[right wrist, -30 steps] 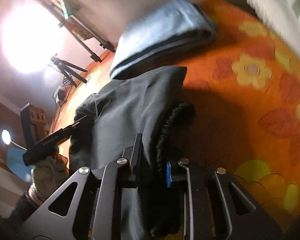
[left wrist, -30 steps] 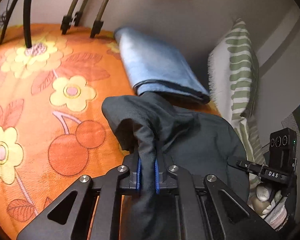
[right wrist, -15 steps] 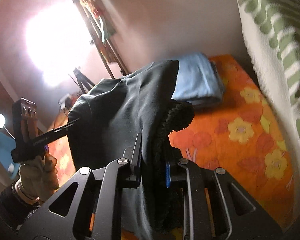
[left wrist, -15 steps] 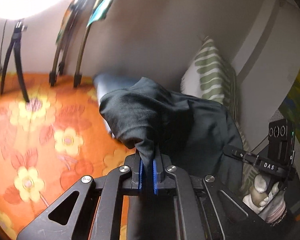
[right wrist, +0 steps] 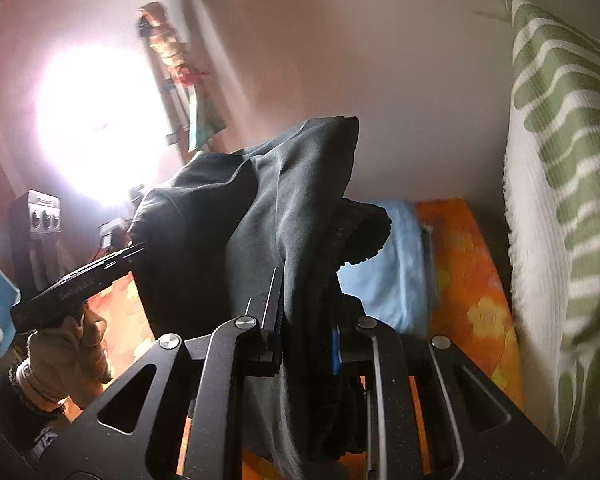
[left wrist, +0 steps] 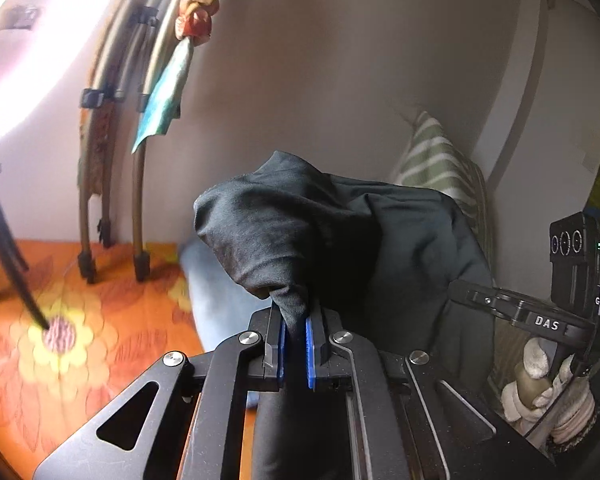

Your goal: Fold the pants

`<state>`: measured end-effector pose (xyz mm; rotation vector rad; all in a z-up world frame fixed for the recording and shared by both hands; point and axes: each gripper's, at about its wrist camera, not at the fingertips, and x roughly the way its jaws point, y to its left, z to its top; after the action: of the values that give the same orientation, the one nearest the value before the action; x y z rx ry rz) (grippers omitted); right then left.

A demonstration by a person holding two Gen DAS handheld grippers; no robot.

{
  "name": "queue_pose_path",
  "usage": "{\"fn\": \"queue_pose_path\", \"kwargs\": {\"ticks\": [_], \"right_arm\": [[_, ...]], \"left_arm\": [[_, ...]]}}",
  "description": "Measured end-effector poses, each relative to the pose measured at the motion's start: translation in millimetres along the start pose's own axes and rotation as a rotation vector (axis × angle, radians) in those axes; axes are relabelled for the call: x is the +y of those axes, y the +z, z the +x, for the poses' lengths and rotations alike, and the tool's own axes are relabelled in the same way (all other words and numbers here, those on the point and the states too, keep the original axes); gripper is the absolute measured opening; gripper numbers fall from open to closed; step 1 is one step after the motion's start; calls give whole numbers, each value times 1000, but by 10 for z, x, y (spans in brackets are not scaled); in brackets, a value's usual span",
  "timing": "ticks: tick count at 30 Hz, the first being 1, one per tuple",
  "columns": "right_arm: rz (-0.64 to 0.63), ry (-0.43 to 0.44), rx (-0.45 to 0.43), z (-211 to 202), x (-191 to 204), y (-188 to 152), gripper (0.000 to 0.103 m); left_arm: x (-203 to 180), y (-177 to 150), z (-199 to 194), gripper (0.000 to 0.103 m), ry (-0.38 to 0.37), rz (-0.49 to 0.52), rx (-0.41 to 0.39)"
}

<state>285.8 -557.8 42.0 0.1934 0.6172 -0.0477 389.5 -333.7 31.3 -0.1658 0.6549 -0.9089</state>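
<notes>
Pants (left wrist: 300,236) pinched between left tongs (left wrist: 296,340), right tongs (right wrist: 306,344).

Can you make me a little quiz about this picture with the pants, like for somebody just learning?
1. True or false: both grippers are shut on the dark pants.
2. What lies on the orange flowered cover behind the pants: A folded blue cloth, B a red ball, C a shoe?
3. Fill in: the striped cushion is white and ____.

Key: 1 true, left gripper and right gripper each pinch the fabric. 2 A. 3 green.
</notes>
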Motion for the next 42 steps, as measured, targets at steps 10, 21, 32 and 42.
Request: {"fn": "queue_pose_path", "kwargs": {"ticks": [10, 21, 32, 42], "right_arm": [[-23, -46, 40, 944, -411, 406, 18], [-40, -112, 94, 1723, -652, 474, 18], [-31, -295, 116, 1799, -796, 360, 49], [-2, -280, 86, 1337, -692, 243, 49]], "left_arm": [[220, 155, 723, 6, 62, 19, 20], [507, 160, 1276, 6, 178, 17, 55], [598, 106, 1144, 28, 241, -1, 82], [398, 62, 741, 28, 214, 17, 105]]}}
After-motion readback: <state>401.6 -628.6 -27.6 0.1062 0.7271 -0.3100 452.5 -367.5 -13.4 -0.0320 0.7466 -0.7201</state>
